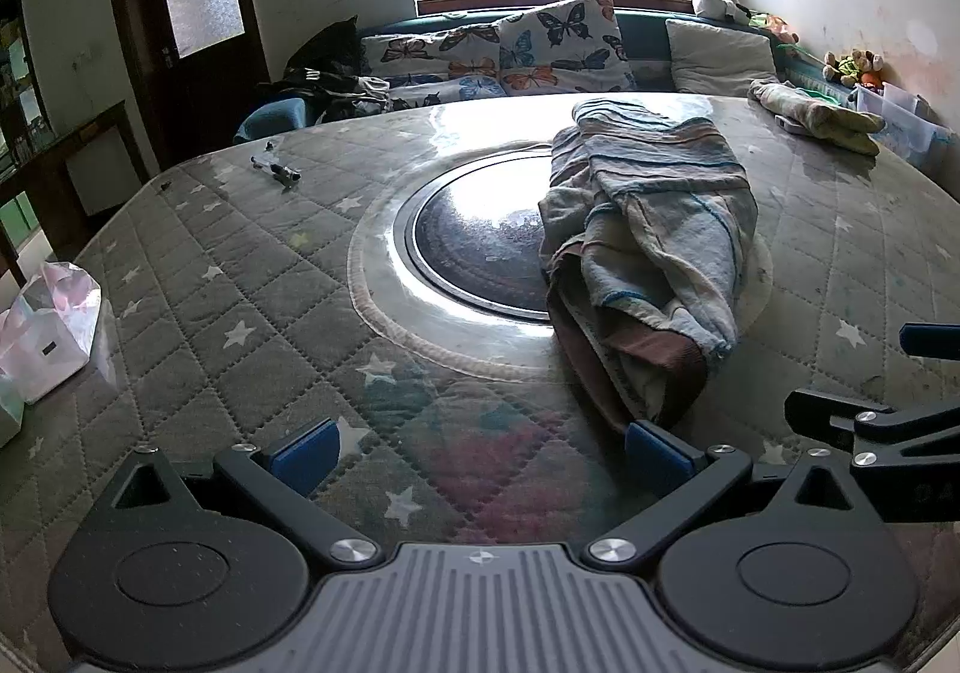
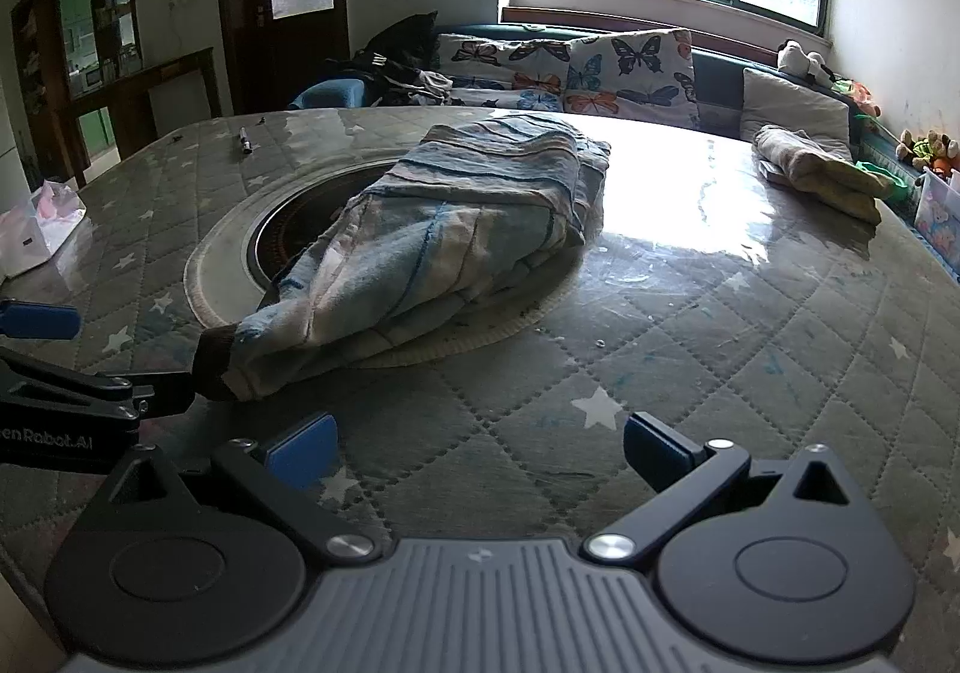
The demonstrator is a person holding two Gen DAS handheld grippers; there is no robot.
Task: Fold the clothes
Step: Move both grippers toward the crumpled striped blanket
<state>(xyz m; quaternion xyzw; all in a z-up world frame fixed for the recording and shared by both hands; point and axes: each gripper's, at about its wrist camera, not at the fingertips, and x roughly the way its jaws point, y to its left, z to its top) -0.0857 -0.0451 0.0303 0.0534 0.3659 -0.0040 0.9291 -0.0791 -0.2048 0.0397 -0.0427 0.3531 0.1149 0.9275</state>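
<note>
Striped sweater (image 1: 648, 229) lies bunched mid-frame on the quilted counter (image 1: 240, 277), partly over the round inset plate (image 1: 474, 247). Left hand-held gripper (image 1: 480, 448) and right hand-held gripper (image 2: 480, 445) both sit low in frame, jaws apart, empty. Likely next step: grab the brown cuff (image 2: 213, 367) and spread the sweater flat before folding; pinch a single layer only.

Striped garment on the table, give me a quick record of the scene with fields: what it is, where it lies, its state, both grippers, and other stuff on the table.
item: striped garment with brown cuff
location: on the quilted table cover, partly over the round inset
state: bunched, not folded
left gripper: open, holding nothing, right finger beside the cuff
right gripper: open, holding nothing, short of the garment
other items: yellowish cloth at far right; marker pen at far left
</note>
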